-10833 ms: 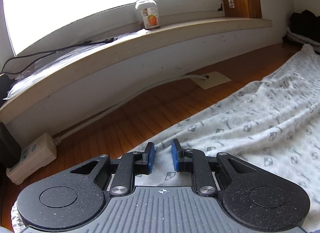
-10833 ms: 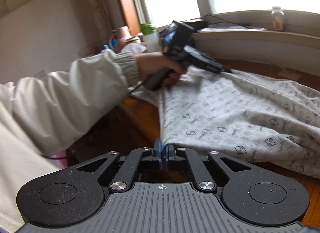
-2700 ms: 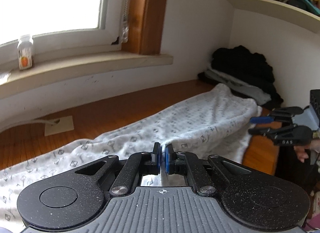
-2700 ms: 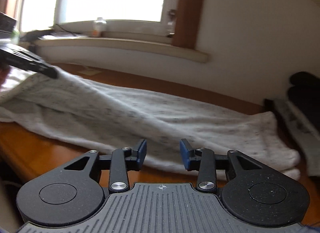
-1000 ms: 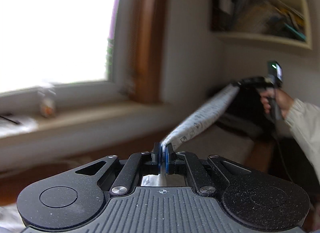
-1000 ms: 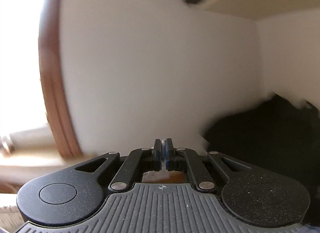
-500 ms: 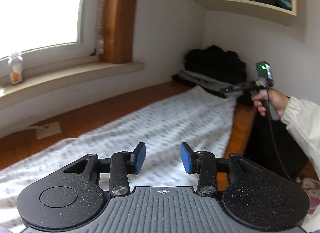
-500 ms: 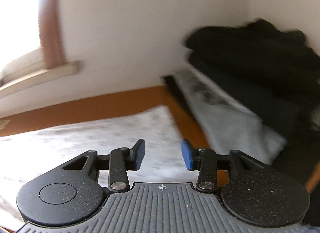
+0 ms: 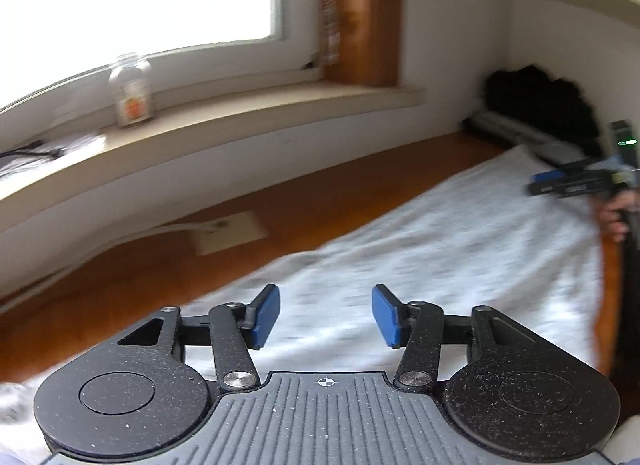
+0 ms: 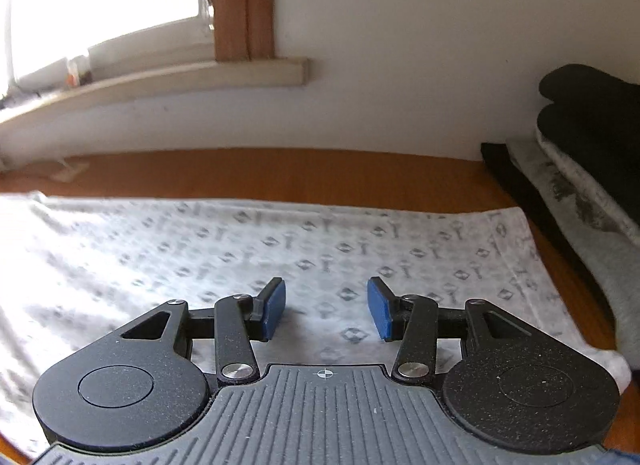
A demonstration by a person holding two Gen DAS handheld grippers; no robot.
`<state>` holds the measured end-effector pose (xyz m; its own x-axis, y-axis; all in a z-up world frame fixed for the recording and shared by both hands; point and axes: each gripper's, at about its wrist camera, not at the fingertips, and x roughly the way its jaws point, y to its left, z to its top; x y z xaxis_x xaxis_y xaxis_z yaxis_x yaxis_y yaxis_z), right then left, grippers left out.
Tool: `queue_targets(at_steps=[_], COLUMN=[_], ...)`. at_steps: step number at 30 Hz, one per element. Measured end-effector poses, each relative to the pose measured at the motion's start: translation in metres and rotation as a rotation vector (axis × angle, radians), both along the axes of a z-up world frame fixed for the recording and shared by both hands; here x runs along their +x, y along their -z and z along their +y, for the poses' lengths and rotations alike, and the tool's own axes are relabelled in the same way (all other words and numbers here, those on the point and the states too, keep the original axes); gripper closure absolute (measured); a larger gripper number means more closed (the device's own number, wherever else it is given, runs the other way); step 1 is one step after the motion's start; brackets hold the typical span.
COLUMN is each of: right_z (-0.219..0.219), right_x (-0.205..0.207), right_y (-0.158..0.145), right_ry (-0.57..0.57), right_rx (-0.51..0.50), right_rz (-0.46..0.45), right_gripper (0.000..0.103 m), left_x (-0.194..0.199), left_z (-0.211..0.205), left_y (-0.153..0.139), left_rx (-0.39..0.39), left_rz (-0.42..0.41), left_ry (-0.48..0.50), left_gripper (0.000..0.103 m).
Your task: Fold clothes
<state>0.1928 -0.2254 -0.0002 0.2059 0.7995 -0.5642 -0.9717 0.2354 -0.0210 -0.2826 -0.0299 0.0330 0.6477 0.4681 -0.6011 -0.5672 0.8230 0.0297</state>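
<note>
Lying flat on the wooden tabletop (image 10: 280, 173), the patterned white garment (image 10: 280, 241) stretched as one long strip from the far left to the near right of the surface. Its fabric was pale with a repeating grey print of small diamonds and key-like marks, sharp in the right wrist view, smeared by blur in the left. The right-hand end formed a straight hem edge with a doubled layer visible at the corner. Faint creases ran along the length; the cloth looked spread out, not bunched.

Left gripper (image 9: 326, 315): blue pads apart, jaws opening, nothing between them; the garment lay beneath and beyond the tips. I could not tell whether the tips touched the cloth.

Right gripper (image 10: 326, 307): blue pads apart, jaws opening, nothing clamped; garment beneath it as well. In the left wrist view the same gripper (image 9: 560, 183) appeared at the far right over the garment's end, held by a hand (image 9: 614, 215).

Containers: one clear jar (image 9: 132, 91) with a pale lid stood upright on the window sill (image 9: 240, 117), far left. It bore an orange-marked label; contents not discernible. A dark cable (image 9: 28, 149) lay on the sill left of the jar.

A pile of clothes (image 10: 592, 153), black on top of grey, sat at the far right just beside the garment's hem.
</note>
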Motion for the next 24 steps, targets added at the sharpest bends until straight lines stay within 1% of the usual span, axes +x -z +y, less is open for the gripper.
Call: queue_targets(at_steps=[2,5,6,7,9,11,12,14,16,17,18,20,22,23,24], right_z=[0.002,0.002,-0.002,-0.004,-0.005,-0.005,-0.006,-0.006,-0.006,-0.006,-0.006,-0.006,-0.006,-0.006,-0.006], right_x=[0.008,0.013,0.01,0.008,0.007,0.007,0.006,0.005,0.004,0.004,0.004,0.004,0.004,0.004,0.003], right_y=[0.002,0.004,0.004,0.004,0.004,0.003,0.003,0.003,0.003,0.002,0.002,0.002,0.001,0.001,0.001], right_ry=[0.003,0.001,-0.004,-0.008,-0.008,-0.008,-0.007,-0.006,-0.004,-0.002,-0.001,0.002,0.006,0.008,0.009], right_rx=[0.006,0.014,0.015,0.017,0.018,0.019,0.019,0.019,0.018,0.019,0.019,0.019,0.019,0.018,0.018], right_rz=[0.036,0.065,0.07,0.074,0.075,0.074,0.073,0.07,0.068,0.069,0.069,0.069,0.068,0.067,0.066], right_gripper=[0.051,0.048,0.047,0.046,0.046,0.046,0.046,0.046,0.046,0.046,0.046,0.046,0.046,0.046,0.046], left_x=[-0.012,-0.034,-0.042,-0.049,-0.061,-0.066,-0.066,-0.066,-0.067,-0.067,-0.064,-0.065,-0.069,-0.067,-0.066], left_z=[0.022,0.052,0.057,0.061,0.066,0.066,0.067,0.065,0.065,0.065,0.065,0.064,0.066,0.067,0.069], left_y=[0.008,0.018,0.02,0.021,0.024,0.03,0.033,0.034,0.033,0.032,0.032,0.022,0.013,0.012,0.013], left_rx=[-0.011,-0.058,-0.069,-0.079,-0.098,-0.107,-0.105,-0.095,-0.092,-0.098,-0.081,-0.012,0.038,0.067,0.071], left_rz=[0.029,0.053,0.053,0.051,0.042,0.056,0.067,0.059,0.044,0.034,0.033,0.009,-0.038,-0.014,0.019], left_ry=[-0.021,-0.038,-0.036,-0.032,-0.017,0.005,0.009,0.009,0.011,0.014,0.006,-0.054,-0.119,-0.139,-0.151], left_gripper=[0.047,0.054,0.057,0.058,0.056,0.052,0.052,0.052,0.073,0.098,0.103,0.103,0.103,0.103,0.103])
